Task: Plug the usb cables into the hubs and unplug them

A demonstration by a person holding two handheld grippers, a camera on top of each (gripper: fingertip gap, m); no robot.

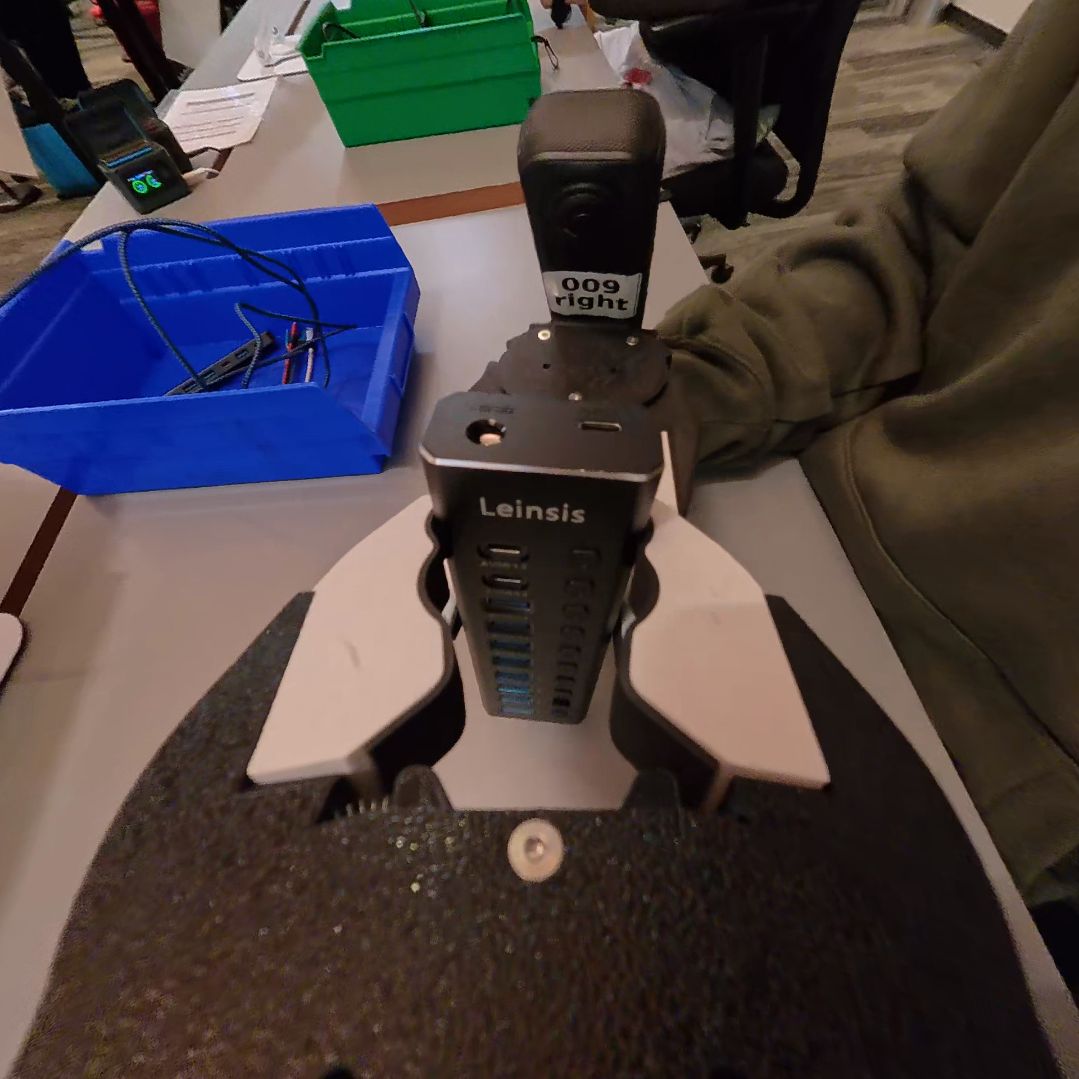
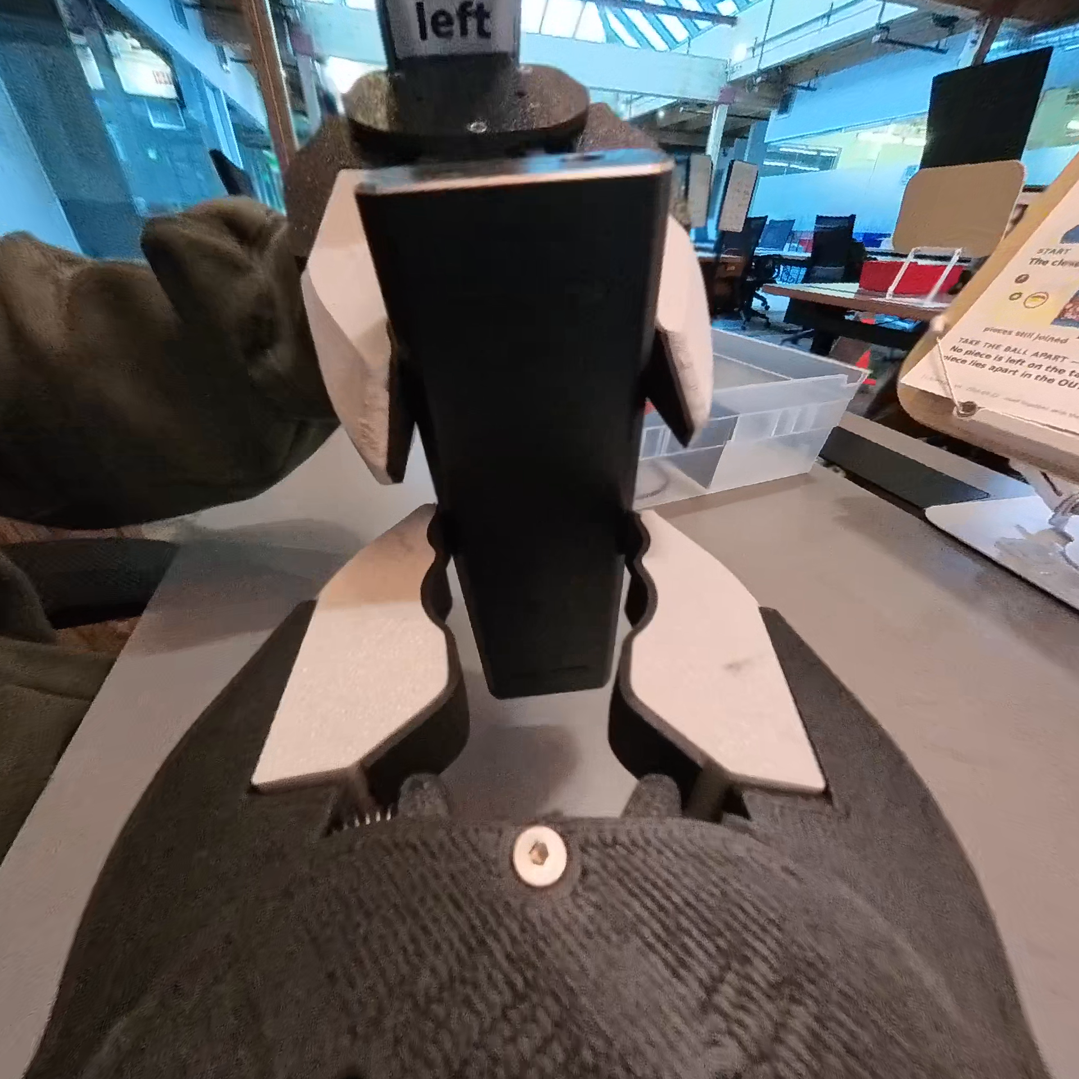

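A black multi-port USB hub [image 1: 534, 590] stands upright over the grey table [image 1: 175, 613], its port side facing the left wrist view. My left gripper [image 1: 534, 537] is shut on its sides. My right gripper [image 2: 534, 531] is shut on the same hub [image 2: 519, 350] from the opposite side, where I see its plain back. The left gripper [image 2: 540, 452] shows there clamping higher up. The right gripper's camera [image 1: 590, 192] rises behind the hub. No cable is plugged into the ports I can see. Dark braided USB cables [image 1: 245, 303] and a slim black hub [image 1: 222, 365] lie in a blue bin [image 1: 233, 444].
A green bin [image 1: 426, 87] and a small black charger with lit displays [image 1: 146, 175] stand farther back on the left. A clear plastic bin [image 2: 759, 420] and a sheet on a stand [image 2: 1004, 327] are at the right. An olive sleeve [image 1: 876, 350] lies along the right edge. My hands' fingertips stand some 5 cm from each other.
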